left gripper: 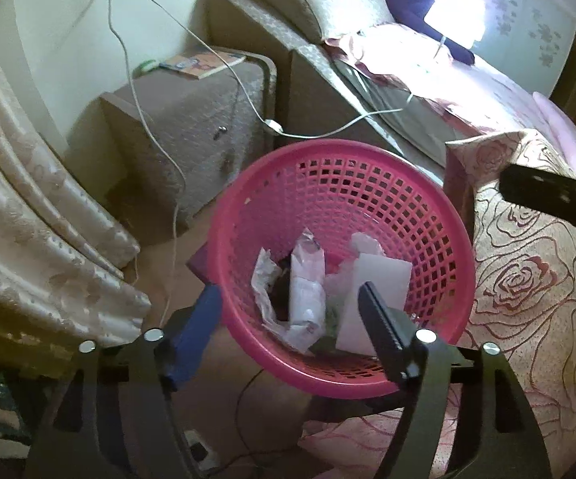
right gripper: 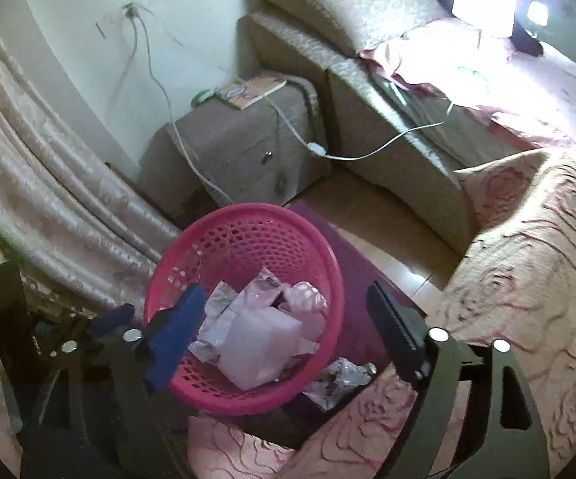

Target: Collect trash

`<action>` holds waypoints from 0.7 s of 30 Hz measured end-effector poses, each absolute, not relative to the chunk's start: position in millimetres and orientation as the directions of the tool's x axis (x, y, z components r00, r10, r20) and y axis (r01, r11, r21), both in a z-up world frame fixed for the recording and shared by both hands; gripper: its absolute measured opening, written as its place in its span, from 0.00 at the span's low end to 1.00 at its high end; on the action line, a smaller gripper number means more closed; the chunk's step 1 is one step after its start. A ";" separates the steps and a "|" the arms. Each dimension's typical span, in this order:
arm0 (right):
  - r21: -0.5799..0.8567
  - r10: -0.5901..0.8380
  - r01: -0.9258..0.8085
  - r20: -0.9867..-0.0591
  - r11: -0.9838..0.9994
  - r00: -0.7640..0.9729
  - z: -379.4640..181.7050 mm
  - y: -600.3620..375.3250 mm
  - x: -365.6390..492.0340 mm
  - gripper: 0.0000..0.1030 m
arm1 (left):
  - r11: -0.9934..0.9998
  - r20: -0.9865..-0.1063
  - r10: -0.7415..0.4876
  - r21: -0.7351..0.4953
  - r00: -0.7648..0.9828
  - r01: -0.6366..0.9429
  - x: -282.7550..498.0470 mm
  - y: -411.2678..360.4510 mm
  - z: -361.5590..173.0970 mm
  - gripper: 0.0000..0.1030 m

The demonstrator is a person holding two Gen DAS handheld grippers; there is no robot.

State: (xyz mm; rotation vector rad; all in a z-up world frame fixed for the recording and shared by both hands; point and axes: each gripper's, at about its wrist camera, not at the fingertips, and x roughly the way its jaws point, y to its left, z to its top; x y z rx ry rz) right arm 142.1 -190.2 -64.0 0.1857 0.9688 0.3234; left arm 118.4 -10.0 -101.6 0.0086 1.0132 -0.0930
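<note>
A pink plastic basket [left gripper: 328,149] stands on the floor below both grippers. In it lie crumpled paper [left gripper: 266,279], a pale wrapper [left gripper: 308,279] and a white foam block [left gripper: 380,287]. My left gripper [left gripper: 290,305] hangs over the basket's near side, open, with nothing between its fingers. In the right wrist view the basket [right gripper: 248,211] holds the white block [right gripper: 256,343], a pink crumpled bag [right gripper: 308,299] and silvery wrappers [right gripper: 216,311]. My right gripper [right gripper: 288,307] is open and empty above the basket's right half. A crumpled silvery wrapper [right gripper: 340,379] lies on the floor just outside the basket.
A rose-patterned blanket [left gripper: 527,279] is close on the right and a cream curtain [left gripper: 28,199] on the left. Behind the basket stand a bedside cabinet [left gripper: 192,127] with a book [left gripper: 204,64], trailing white cables [left gripper: 160,147] and the bed [left gripper: 467,92]. A dark red mat [right gripper: 352,247] lies under the basket.
</note>
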 end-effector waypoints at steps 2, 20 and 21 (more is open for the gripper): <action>0.292 0.335 -0.167 -0.771 0.942 0.542 -61.8 -197.4 134.0 0.88 | 0.997 -0.844 -0.064 -0.030 0.533 0.071 115.8 -10.4 -97.3 0.72; 0.233 0.284 -0.163 -0.745 0.959 0.603 -50.6 -211.0 70.8 0.93 | 0.997 -0.790 0.005 0.053 0.613 0.060 82.2 -23.4 -63.5 0.77; 0.232 0.283 -0.163 -0.744 0.959 0.605 -49.3 -209.5 69.8 0.93 | 0.997 -0.789 0.009 0.055 0.614 0.056 79.8 -22.5 -61.6 0.77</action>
